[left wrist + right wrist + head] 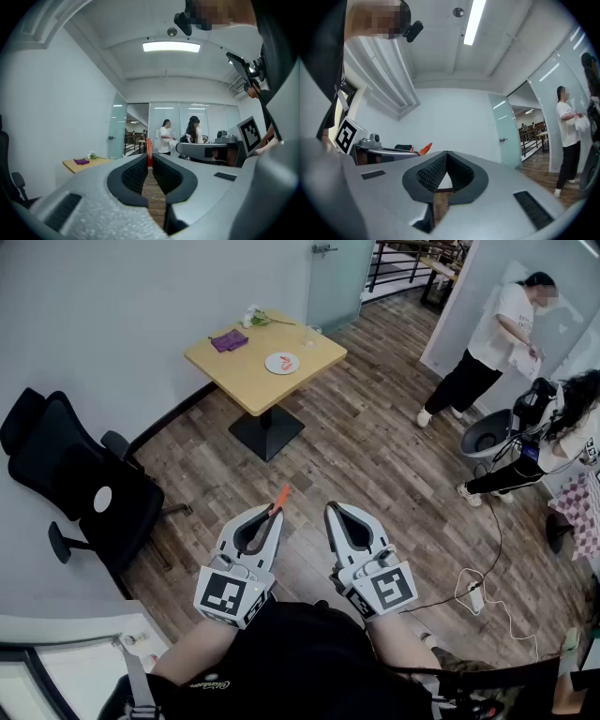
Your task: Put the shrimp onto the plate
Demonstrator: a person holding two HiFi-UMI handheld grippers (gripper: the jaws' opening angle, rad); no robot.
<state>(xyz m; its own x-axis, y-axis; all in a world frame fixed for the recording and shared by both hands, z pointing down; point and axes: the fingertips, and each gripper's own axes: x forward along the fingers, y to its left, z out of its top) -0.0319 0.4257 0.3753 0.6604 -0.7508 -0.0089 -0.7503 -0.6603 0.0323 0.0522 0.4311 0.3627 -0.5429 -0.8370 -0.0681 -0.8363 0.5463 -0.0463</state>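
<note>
An orange shrimp (280, 497) sticks out of the tips of my left gripper (273, 510), which is shut on it. In the left gripper view the shrimp (149, 151) shows as a thin red strip pinched between the dark pads. My right gripper (335, 511) is held beside the left one, jaws shut with nothing between them. From the right gripper view the shrimp (424, 149) pokes up beyond the left gripper's body. The white plate (282, 363) lies on a wooden table (244, 374) far ahead, with something orange on it.
A purple cloth (229, 340) and a small flower bunch (254, 317) lie on the table's far side. A black office chair (82, 486) stands at the left by the wall. Two people (492, 336) are at the right, near a cable and power strip (474, 592) on the wooden floor.
</note>
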